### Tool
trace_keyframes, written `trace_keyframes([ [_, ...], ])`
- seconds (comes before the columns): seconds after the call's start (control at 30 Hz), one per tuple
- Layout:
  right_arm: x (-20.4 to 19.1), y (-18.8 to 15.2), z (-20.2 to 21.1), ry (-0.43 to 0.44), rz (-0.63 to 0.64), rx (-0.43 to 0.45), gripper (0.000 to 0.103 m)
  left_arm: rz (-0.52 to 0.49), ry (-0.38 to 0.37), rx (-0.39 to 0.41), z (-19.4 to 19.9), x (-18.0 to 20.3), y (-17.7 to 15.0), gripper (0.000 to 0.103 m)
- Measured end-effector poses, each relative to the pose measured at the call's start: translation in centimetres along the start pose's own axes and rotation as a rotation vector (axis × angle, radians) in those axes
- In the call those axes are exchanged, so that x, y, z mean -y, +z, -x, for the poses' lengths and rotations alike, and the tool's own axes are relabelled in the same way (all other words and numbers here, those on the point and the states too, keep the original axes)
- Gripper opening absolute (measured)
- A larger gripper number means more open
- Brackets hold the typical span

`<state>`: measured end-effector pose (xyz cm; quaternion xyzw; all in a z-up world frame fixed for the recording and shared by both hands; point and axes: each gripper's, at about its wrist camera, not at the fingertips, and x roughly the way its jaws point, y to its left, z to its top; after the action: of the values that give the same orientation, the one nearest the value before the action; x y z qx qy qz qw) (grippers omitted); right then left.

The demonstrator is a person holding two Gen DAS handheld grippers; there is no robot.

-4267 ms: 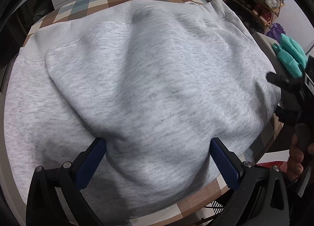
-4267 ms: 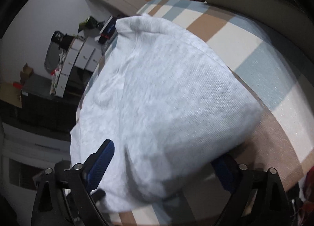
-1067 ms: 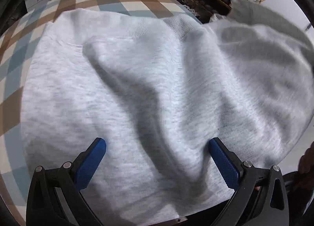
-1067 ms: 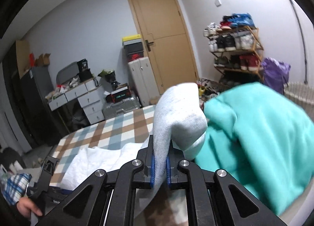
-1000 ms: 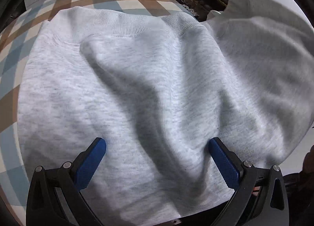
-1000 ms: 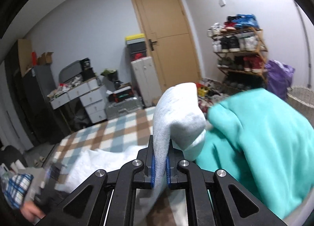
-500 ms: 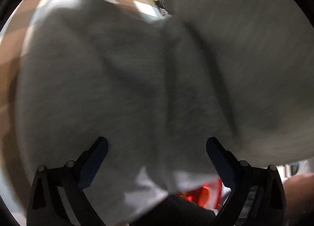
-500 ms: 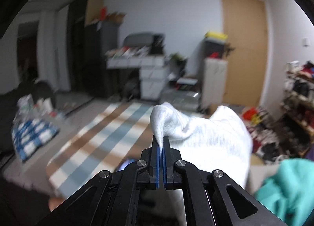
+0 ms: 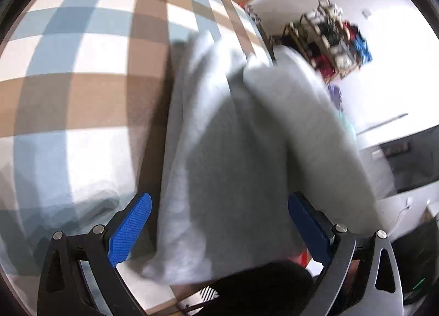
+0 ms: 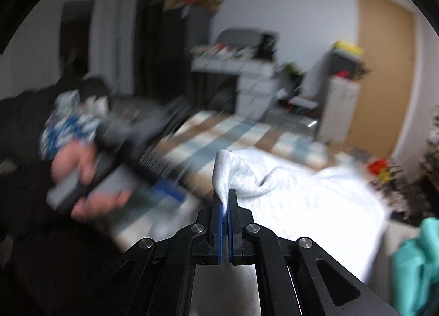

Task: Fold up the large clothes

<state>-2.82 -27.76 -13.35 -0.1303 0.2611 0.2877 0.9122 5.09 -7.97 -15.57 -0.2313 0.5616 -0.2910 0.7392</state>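
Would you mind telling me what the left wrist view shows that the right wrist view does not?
Only the left wrist view shows the left gripper open, its blue pads either side of the hanging grey sweatshirt, and a shoe rack. Only the right wrist view shows the right gripper shut on a sweatshirt corner, a door, a teal garment and the person's blurred left hand. Both show the sweatshirt and the checked tablecloth.

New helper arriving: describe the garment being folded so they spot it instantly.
Find the blue, brown and white checked table. The light grey heathered sweatshirt lies on it, one bunched corner pinched in the right gripper. Beside it, the teal garment differs plainly in colour.
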Motion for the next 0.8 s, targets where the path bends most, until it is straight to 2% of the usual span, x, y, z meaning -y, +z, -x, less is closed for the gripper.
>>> trace_keyframes([
  [0.07,-2.1,-1.6,-2.5,0.027,0.028,-0.060,0.002,0.012,-0.010,0.057,2.9,-0.6,-0.5,0.097],
  [0.13,-2.8,-2.9,-4.5,0.066,0.001,-0.118,0.003,0.020,-0.028,0.094,3.7,-0.5,-0.7,0.097],
  [0.2,-3.4,-3.5,-6.3,0.053,-0.002,-0.194,0.003,-0.004,-0.028,0.143,4.9,0.1,-0.1,0.097],
  [0.23,-3.6,-3.4,-6.4,0.045,0.002,-0.189,0.003,-0.024,-0.038,0.155,5.4,0.4,-0.7,0.097],
  [0.27,-3.5,-3.4,-6.6,0.042,-0.005,-0.191,0.003,-0.040,-0.054,0.160,4.5,1.2,0.3,0.097],
  [0.3,-3.1,-3.5,-7.1,0.042,-0.033,-0.212,0.003,-0.067,-0.081,0.163,5.2,2.2,0.5,0.097],
  [0.33,-2.9,-3.8,-7.6,0.043,-0.057,-0.235,0.003,-0.088,-0.096,0.158,3.1,3.4,2.0,0.097],
  [0.43,-2.6,-4.2,-8.6,0.020,-0.054,-0.267,0.003,-0.232,-0.121,0.084,2.0,6.9,3.5,0.098],
  [0.5,-2.8,-4.1,-8.6,-0.004,-0.036,-0.268,0.003,-0.342,-0.050,-0.037,-0.9,10.9,5.0,0.098],
  [0.6,-3.9,-4.3,-8.5,-0.030,-0.012,-0.266,0.003,-0.405,0.052,-0.216,-6.6,14.4,7.7,0.098],
  [0.67,-3.9,-4.4,-8.4,-0.035,-0.010,-0.260,0.003,-0.391,0.102,-0.270,-9.8,15.3,9.0,0.098],
  [0.8,-3.6,-4.4,-7.9,-0.025,-0.025,-0.245,0.003,-0.234,0.062,-0.360,-13.8,14.3,10.9,0.098],
])
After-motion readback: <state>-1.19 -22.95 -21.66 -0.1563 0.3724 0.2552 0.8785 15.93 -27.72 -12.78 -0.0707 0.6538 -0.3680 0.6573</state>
